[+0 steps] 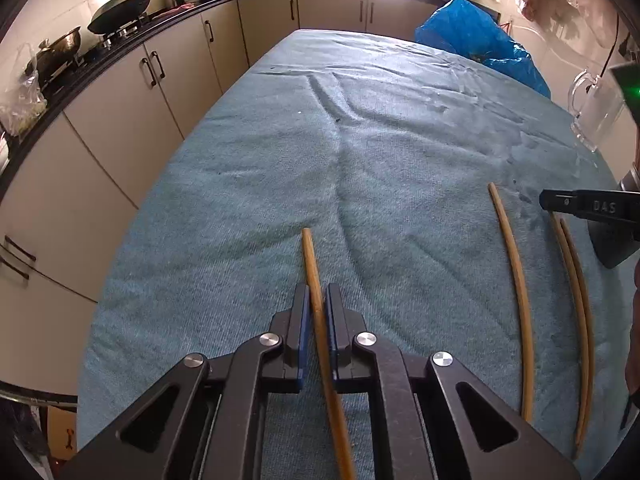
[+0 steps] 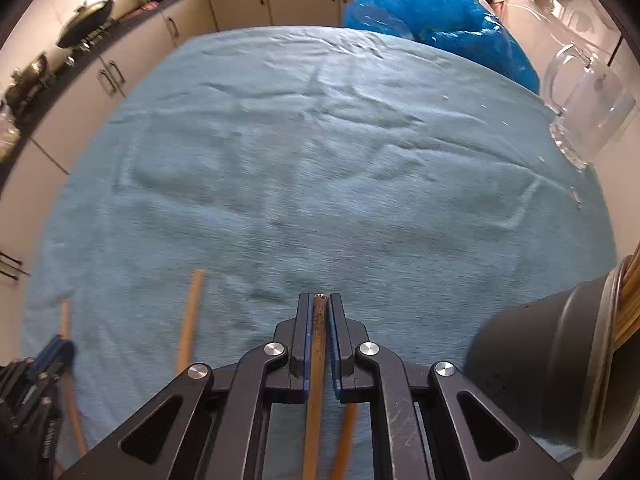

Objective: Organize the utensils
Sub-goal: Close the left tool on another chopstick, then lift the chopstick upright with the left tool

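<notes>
The left gripper [image 1: 318, 300] is clamped on one chopstick [image 1: 312, 264], which runs toward twelve o'clock across the blue towel [image 1: 280, 152]. At three o'clock lie three more chopsticks [image 1: 516, 280], the outer two just beside each other. The right gripper [image 2: 319, 308] is clamped on a darker-tipped chopstick [image 2: 319, 344]; a second stick [image 2: 346, 432] seems to lie under it. A dark utensil holder [image 2: 552, 352] lies tipped at four o'clock, a glass mug [image 2: 588, 112] at two.
</notes>
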